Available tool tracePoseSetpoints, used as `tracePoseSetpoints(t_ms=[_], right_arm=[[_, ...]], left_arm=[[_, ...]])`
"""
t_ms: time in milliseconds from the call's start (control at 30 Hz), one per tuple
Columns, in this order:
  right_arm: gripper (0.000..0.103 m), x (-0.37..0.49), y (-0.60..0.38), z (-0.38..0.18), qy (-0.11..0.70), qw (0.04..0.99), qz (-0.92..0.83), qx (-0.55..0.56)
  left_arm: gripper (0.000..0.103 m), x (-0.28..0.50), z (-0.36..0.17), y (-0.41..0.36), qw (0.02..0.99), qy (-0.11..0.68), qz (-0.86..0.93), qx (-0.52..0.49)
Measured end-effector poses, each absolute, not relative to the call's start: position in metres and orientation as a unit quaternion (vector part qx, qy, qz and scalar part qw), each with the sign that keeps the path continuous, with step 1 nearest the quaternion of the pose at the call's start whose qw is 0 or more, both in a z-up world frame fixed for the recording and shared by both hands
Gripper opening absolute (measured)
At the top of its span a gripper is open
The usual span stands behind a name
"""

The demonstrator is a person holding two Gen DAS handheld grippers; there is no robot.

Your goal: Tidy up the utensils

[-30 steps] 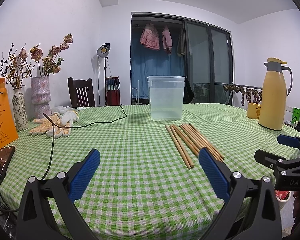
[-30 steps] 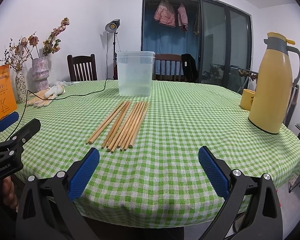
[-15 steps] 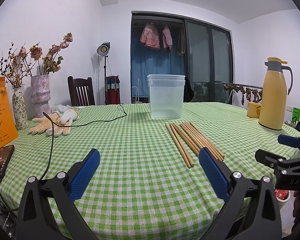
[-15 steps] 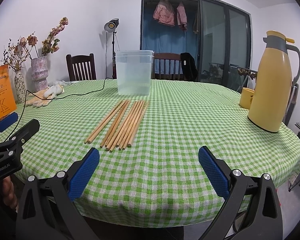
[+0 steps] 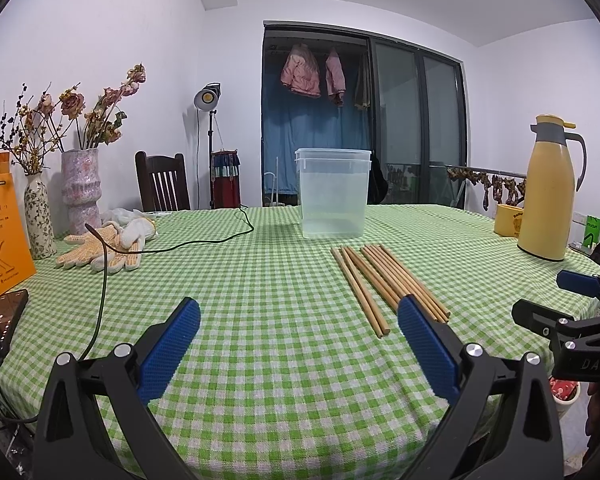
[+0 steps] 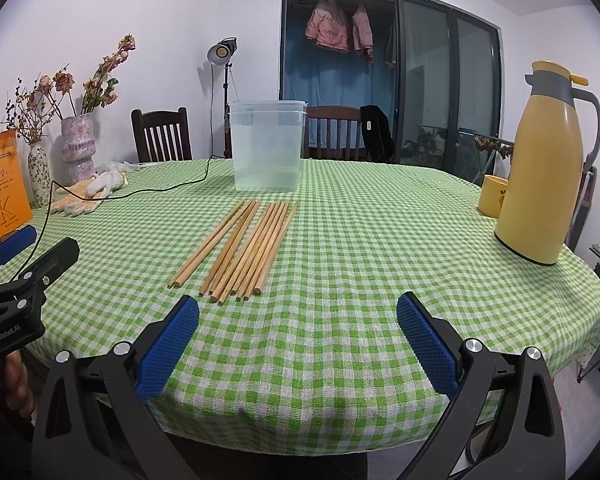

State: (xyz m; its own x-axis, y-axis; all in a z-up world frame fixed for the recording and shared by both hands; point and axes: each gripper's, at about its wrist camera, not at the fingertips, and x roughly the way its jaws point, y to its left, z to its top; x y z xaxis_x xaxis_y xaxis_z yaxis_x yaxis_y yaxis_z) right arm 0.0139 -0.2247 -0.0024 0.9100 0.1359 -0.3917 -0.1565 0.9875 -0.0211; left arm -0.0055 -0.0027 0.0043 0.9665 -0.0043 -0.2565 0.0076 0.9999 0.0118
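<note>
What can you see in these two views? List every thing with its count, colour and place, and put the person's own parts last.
chopsticks: about ten, tan wood, flat on table centre
container: one, clear, behind chopsticks
tablecloth: one, green check, covers table
thermos: one, yellow, right
mug: one, yellow, beside thermos
gloves: pair, cream, left
vases: two, dried flowers, left
book: orange, far left
phone: one, black, left edge
cable: black, across cloth
chairs: two, dark wood, behind table
left claw: open, empty
right claw: open, empty
hand: holding left claw

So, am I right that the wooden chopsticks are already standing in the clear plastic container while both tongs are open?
Not quite: the chopsticks lie flat on the tablecloth in front of the clear plastic container, which holds none, as the right wrist view shows. Both tongs, left and right, are open.
</note>
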Motion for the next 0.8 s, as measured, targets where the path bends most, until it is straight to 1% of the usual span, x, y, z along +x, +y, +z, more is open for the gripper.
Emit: tracePoseSetpoints(t_ms=[267, 600, 800], right_arm=[[0.095, 0.014, -0.225, -0.002, 0.201, 0.977, 0.074, -0.026], [0.095, 0.021, -0.224, -0.015, 0.220, 0.972, 0.075, -0.028], [0.095, 0.041, -0.225, -0.017, 0.243, 0.964, 0.109, -0.012]], left_arm=[[0.096, -0.004, 0.004, -0.001, 0.991, 0.133, -0.004, 0.005], [0.096, 0.001, -0.002, 0.000, 0.990, 0.139, -0.011, 0.009], [0.096, 0.027, -0.007, -0.008, 0.981, 0.194, -0.017, 0.015]])
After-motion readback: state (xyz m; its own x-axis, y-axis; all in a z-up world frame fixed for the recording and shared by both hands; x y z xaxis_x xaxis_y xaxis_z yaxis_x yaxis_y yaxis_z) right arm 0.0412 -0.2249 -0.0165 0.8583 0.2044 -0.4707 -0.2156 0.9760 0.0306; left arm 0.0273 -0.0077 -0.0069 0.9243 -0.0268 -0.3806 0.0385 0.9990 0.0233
